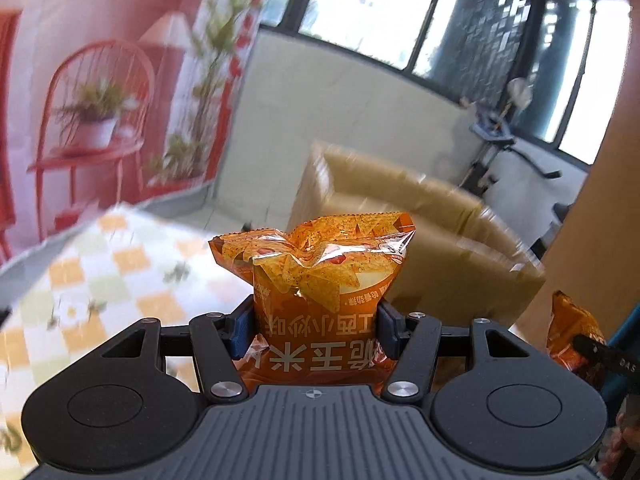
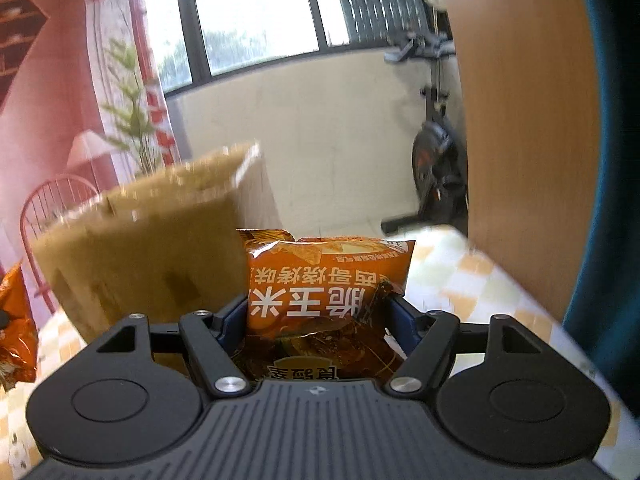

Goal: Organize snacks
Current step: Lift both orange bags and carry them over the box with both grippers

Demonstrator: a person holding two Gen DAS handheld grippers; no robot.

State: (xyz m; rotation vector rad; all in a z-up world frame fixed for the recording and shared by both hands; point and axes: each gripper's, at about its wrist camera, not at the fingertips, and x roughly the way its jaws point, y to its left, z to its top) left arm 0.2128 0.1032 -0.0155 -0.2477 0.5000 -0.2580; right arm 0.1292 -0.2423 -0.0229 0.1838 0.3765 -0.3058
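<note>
Left hand-held gripper (image 1: 316,330): its blue pads press on the lower half of a glossy orange plastic bag of corn chips (image 1: 320,276), the jaws partly closed and the film pinched in at the waist. The bag stands upside-down in the grip, clear above the orange-and-white chequered counter (image 1: 100,280). Behind it sits an open brown cardboard box (image 1: 420,216), blurred; whether its opening is free cannot be told. A slack, air-filled pack held only by its sides could, in my judgement, slide out of the pads if the hand jolts, or burst if the squeeze tightens.

Right hand-held gripper (image 2: 318,326): jaws somewhat wider, closed on a second orange plastic corn-chip bag (image 2: 324,280), also inverted, with a crumpled darker packet end (image 2: 332,344) bunched low between the fingers. The box (image 2: 140,248) lies just left of this bag, the counter (image 2: 460,272) to the right. The two loads travel close together; they might collide or snag on the box rim.
</note>
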